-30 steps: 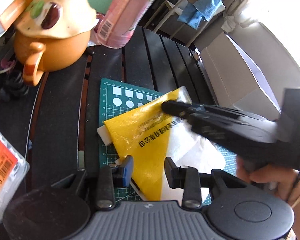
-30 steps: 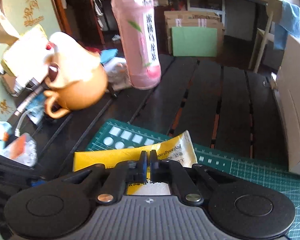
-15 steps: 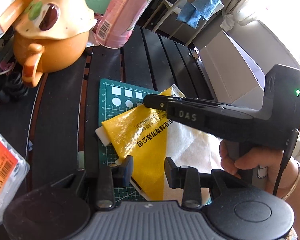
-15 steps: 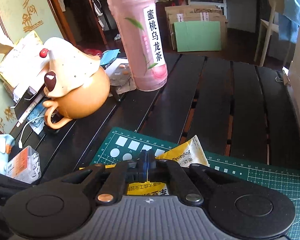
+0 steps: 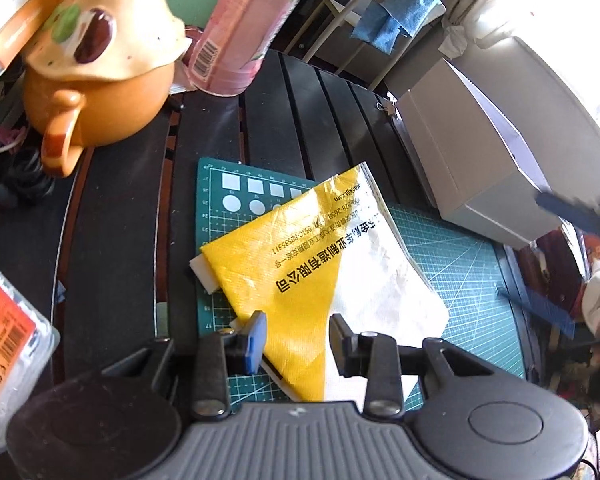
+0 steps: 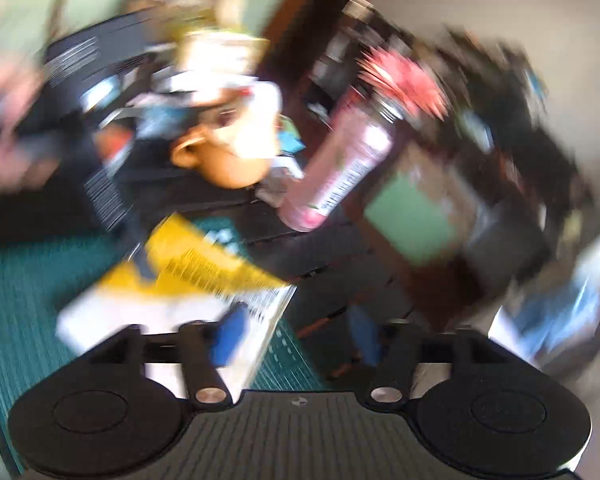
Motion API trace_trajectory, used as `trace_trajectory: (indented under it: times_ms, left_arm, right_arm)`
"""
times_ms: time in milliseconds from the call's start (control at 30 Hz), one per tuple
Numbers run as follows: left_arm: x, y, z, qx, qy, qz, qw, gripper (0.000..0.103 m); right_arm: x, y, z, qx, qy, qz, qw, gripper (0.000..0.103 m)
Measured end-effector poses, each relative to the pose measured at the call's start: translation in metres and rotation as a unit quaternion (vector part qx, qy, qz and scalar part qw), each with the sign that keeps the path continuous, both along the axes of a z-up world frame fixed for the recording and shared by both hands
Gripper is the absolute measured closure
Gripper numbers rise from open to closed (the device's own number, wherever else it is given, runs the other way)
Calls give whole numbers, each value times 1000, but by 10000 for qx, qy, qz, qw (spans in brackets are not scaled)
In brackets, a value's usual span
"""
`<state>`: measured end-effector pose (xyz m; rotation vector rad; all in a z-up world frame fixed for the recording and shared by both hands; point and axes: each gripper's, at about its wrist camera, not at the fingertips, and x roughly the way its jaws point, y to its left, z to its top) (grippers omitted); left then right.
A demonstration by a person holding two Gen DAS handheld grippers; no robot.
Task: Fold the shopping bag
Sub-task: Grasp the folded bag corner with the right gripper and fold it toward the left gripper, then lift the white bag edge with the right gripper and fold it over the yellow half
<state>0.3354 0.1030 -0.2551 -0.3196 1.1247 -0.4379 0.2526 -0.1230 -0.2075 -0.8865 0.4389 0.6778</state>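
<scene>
The yellow and white shopping bag lies folded on the green cutting mat, with a yellow flap crossing it diagonally. My left gripper hangs over the bag's near corner, jaws partly apart, the yellow tip below the gap and neither pad pressing on it. In the right wrist view everything is smeared by motion. The right gripper is tilted, its jaws opening with nothing between them, and the bag lies to its lower left. In the left wrist view its blurred blue fingers show at the far right edge.
An orange pot with a cream lid and a pink drink bottle stand at the back left of the dark slatted table. A white cardboard box sits at the right. A clear plastic box with an orange label lies near left.
The right gripper let go of the bag's far corner, opened, rolled and swung away to the right. The bag now lies uncovered on the mat. The left gripper has stayed put.
</scene>
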Motion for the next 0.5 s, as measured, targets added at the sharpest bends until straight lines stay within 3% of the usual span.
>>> trace_trajectory:
  times_ms: [67, 267, 500]
  left_arm:
    - [0, 0, 0, 12, -1, 3, 10000, 70]
    - [1, 7, -2, -178, 88, 102, 9998, 70]
    - [3, 9, -4, -257, 122, 107, 9995, 70]
  right_arm:
    - [-31, 2, -24, -770, -370, 587, 9946, 38]
    - [-74, 16, -87, -2092, -938, 1572, 9606, 46]
    - [-68, 38, -115, -2458, -1313, 1733, 9446, 60]
